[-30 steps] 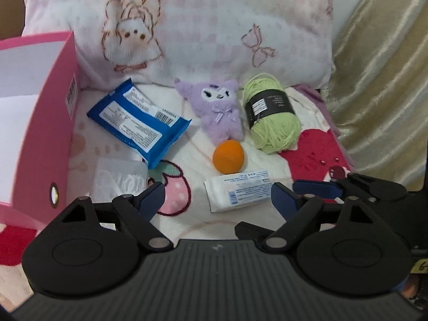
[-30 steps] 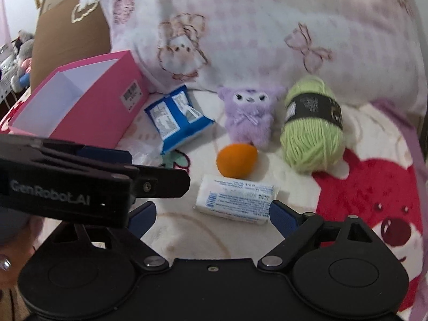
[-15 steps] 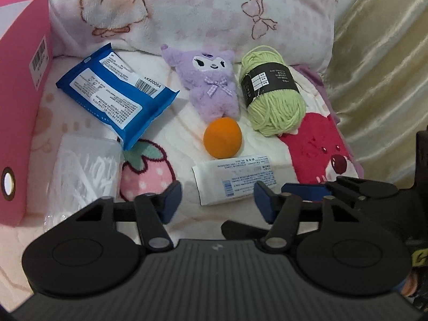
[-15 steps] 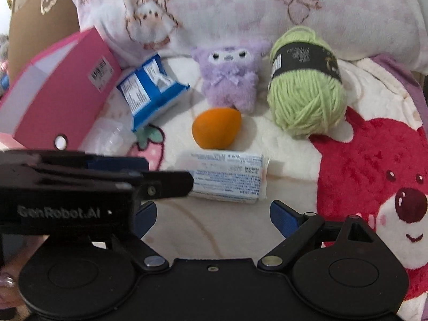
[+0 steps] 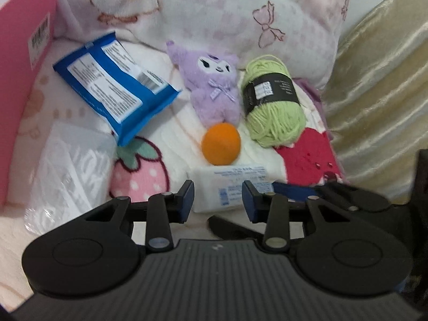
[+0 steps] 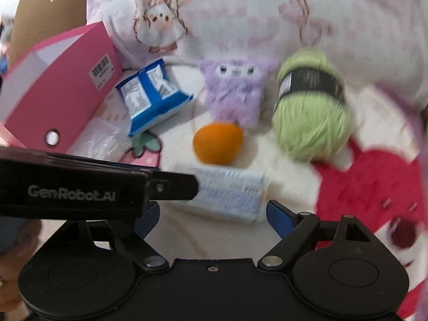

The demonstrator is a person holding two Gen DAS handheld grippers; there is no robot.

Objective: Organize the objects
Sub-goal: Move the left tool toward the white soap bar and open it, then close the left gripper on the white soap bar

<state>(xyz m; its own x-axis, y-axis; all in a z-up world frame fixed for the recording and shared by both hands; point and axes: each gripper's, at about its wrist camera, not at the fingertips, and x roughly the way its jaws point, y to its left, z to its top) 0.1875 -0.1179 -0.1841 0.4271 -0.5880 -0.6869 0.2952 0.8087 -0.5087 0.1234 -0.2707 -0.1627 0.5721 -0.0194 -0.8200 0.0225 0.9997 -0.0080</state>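
Left wrist view shows us the left gripper [image 5: 217, 197] low over a cartoon-print blanket [image 5: 174, 144], its jaws having just been closing to a narrow gap, with nothing pressed between the pads; behind that gap lies a white tissue pack [image 5: 230, 187]. Just beyond the pack sits an orange ball [image 5: 221, 143], touching the foot of a purple plush toy [image 5: 214, 88]. Beside the plush on the right lies a green yarn skein [image 5: 272, 104] with a black band. To the left we see a blue packet [image 5: 115, 91], a clear plastic bag [image 5: 69, 171] and the wall of a pink box [image 5: 24, 80]. A pink-and-white pillow [image 5: 214, 13] stands behind everything, and the tip of the right gripper shows at the lower right. Right wrist view shows us the right gripper [image 6: 211, 214] standing wide, having just narrowed slightly, holding nothing, with the tissue pack [image 6: 230, 195] lying just ahead of it. The left gripper's black body [image 6: 80, 190] crosses the left side, its tip over the pack's left end. Farther back we see the orange ball [image 6: 218, 143], the plush toy [image 6: 235, 93], the yarn skein [image 6: 310, 112], the blue packet [image 6: 152, 99] and the open pink box [image 6: 61, 85].
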